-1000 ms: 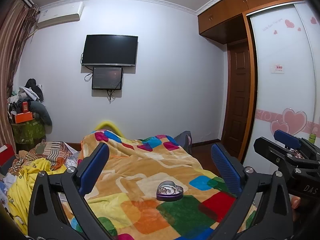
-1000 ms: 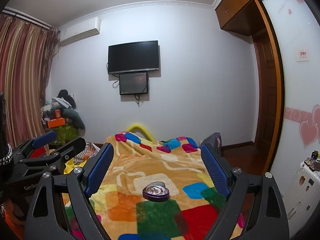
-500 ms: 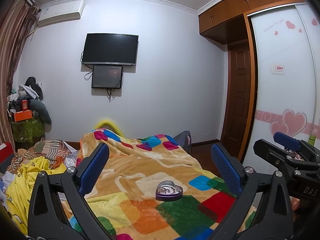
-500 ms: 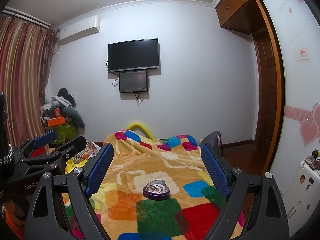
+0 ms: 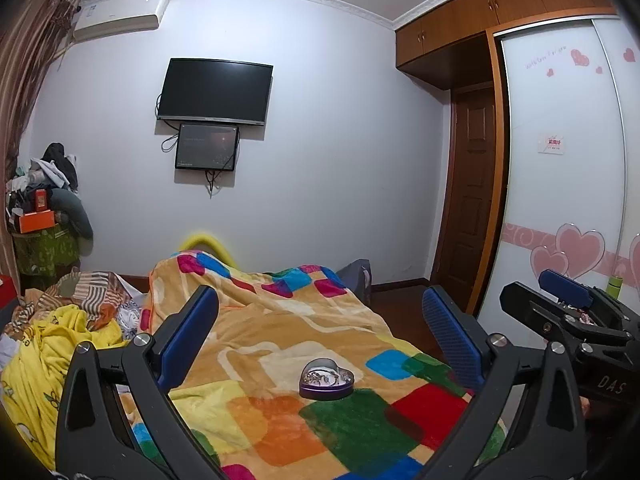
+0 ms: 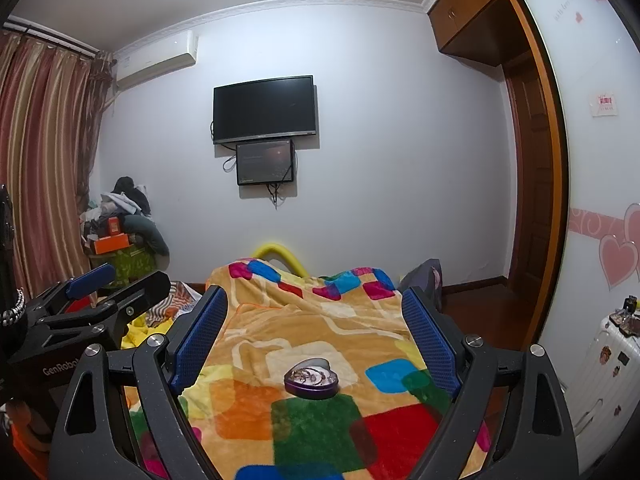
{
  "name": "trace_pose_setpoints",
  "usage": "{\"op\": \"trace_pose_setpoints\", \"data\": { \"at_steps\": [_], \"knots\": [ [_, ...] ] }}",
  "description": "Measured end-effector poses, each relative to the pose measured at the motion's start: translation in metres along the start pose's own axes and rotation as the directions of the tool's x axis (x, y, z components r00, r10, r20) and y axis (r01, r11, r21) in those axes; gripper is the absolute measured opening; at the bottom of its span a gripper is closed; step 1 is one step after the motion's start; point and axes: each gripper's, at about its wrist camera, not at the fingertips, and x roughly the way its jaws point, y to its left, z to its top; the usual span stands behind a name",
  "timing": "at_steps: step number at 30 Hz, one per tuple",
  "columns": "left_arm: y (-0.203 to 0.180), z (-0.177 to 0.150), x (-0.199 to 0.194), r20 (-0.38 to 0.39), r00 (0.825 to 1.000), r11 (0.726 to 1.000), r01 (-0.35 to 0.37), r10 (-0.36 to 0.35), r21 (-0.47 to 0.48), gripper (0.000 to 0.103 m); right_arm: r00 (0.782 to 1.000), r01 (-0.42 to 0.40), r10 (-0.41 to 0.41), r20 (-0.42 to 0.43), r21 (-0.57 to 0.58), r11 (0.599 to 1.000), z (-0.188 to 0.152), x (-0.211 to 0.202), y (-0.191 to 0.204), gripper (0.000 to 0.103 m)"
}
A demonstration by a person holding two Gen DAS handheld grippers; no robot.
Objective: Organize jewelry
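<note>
– Jewelry tin (image 5: 326, 378), heart-shaped and purple, lid off, chains (image 5: 324, 377) heaped inside; sitting on the blanket (image 5: 256, 412) at 6 o'clock in both wrist views.

– Any change over the last second?

– Hardly any. Same spot on the same pale patch, only a slight drift of both views. Nothing lifted, nothing dropped in.

– Meaning for the job?

– Hard to place: fits sorting about to go on, or pieces already gathered in. No loose jewelry visible on the bed (image 5: 360, 320).

– And the tools?

– Left hand-held gripper (image 5: 318, 304) spread wide and holding nothing, tin framed between its pads. Right hand-held gripper (image 6: 315, 300) likewise spread and holding nothing, just beside the left at 3 o'clock.

– Surface?

– Soft plush, colour blocks, rumpled toward 12 o'clock; likely wobbly under a small tin. Yellow bedding (image 5: 36, 360) bunched at 9 o'clock.

– Room?

– Television (image 5: 214, 92) on the wall at 12 o'clock, small screen (image 5: 206, 146) below it. Wardrobe door (image 5: 560, 200) with pink hearts at 3 o'clock, curtain (image 6: 40, 160) at 9 o'clock, suitcase (image 6: 608, 360) at 4 o'clock.
</note>
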Motion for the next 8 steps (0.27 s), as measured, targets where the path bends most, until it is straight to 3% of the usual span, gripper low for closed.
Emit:
{"op": "trace_pose_setpoints", "data": {
  "at_steps": [8],
  "knots": [
    [-0.0019, -0.0034, 0.0058, -0.006, 1.0, 1.0, 0.002, -0.002, 0.016, 0.102, 1.0, -0.001, 0.001, -0.014, 0.009, 1.0, -0.001, 0.0051, -0.0019, 0.087]
  ]
}}
